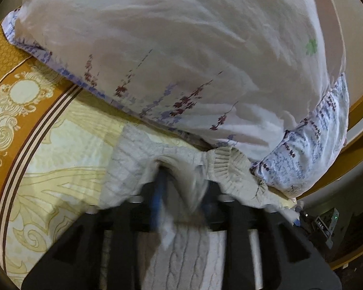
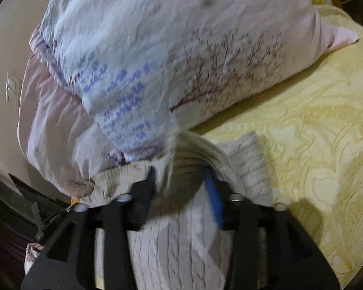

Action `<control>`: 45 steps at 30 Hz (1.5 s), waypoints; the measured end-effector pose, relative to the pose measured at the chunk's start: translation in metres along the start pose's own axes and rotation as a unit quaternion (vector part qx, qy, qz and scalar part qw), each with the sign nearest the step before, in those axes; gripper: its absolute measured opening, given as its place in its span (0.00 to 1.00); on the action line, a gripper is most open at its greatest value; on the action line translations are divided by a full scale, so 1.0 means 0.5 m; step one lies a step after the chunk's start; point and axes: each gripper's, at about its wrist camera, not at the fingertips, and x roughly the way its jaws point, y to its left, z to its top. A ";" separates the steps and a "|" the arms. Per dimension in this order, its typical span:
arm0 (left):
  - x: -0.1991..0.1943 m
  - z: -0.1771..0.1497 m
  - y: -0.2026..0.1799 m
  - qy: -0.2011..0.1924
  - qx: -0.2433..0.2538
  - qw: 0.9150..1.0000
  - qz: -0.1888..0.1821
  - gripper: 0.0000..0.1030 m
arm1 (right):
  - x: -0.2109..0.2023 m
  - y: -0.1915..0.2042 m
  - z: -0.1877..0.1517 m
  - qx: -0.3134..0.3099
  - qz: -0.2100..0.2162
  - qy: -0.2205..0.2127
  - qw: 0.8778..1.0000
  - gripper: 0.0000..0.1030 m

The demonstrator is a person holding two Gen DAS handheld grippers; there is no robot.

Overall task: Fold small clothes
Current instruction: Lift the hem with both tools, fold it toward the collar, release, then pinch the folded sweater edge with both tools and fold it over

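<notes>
Now one sweater (image 1: 181, 253) is lying on the bedspread (image 1: 60, 149) beside one pillow (image 1: 169, 48) — two grippers, left (image 1: 181, 181) and right (image 2: 181, 181), are each pinching its knit.

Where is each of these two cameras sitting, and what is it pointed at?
Left wrist: rides on the left claw, looking along its blue fingers at the knit sweater, pillow behind; only the claw shows.
Right wrist: rides on the right claw, facing the same sweater and pillow on the yellow bedspread; only the claw shows.
Shared: sweater, pillow, bedspread.
</notes>
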 end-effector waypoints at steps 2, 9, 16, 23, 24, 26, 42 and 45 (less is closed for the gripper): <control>-0.004 0.003 -0.010 -0.008 0.006 1.000 -0.006 0.55 | 0.000 -0.004 0.003 0.003 -0.006 0.001 1.000 0.52; -0.052 -0.003 -0.026 -0.028 0.046 0.999 0.005 0.68 | -0.070 -0.017 -0.015 -0.024 -0.048 -0.023 0.998 0.52; -0.102 -0.069 -0.011 -0.025 0.137 0.987 0.082 0.61 | -0.132 -0.044 -0.083 -0.066 -0.070 -0.001 0.995 0.48; -0.104 -0.124 -0.003 0.009 0.166 0.980 0.109 0.45 | -0.122 -0.031 -0.152 -0.113 -0.099 0.020 0.989 0.35; -0.100 -0.129 0.002 0.014 0.161 0.980 0.112 0.40 | -0.122 -0.030 -0.155 -0.117 -0.105 0.016 0.987 0.26; -0.098 -0.135 0.005 0.013 0.159 0.981 0.113 0.31 | -0.129 -0.029 -0.158 -0.119 -0.103 0.010 0.987 0.19; -0.144 -0.157 0.037 0.026 0.135 0.988 0.071 0.08 | -0.179 -0.027 -0.207 -0.107 -0.127 -0.005 0.986 0.09; -0.138 -0.158 0.044 0.028 0.134 0.988 0.070 0.08 | -0.167 -0.029 -0.213 -0.110 -0.143 -0.004 0.984 0.09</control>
